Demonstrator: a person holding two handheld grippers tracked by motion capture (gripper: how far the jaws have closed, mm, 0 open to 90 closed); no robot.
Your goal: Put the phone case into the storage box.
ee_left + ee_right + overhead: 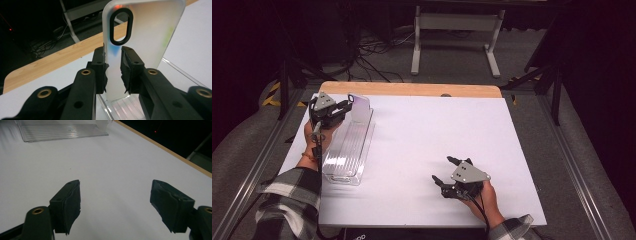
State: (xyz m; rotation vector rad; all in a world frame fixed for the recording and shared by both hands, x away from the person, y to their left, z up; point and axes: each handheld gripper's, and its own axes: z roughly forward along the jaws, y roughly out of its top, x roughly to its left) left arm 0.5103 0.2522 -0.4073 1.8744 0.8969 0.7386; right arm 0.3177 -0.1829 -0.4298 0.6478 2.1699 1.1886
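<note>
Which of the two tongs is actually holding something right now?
The left tongs, pinched on the frosted phone case standing in the clear tray. The right tongs gape open over bare table.

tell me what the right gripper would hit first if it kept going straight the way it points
Probably nothing soon: the open right gripper faces bare white table. The clear tray lies far ahead and left of its line, though depth is hard to judge.
</note>
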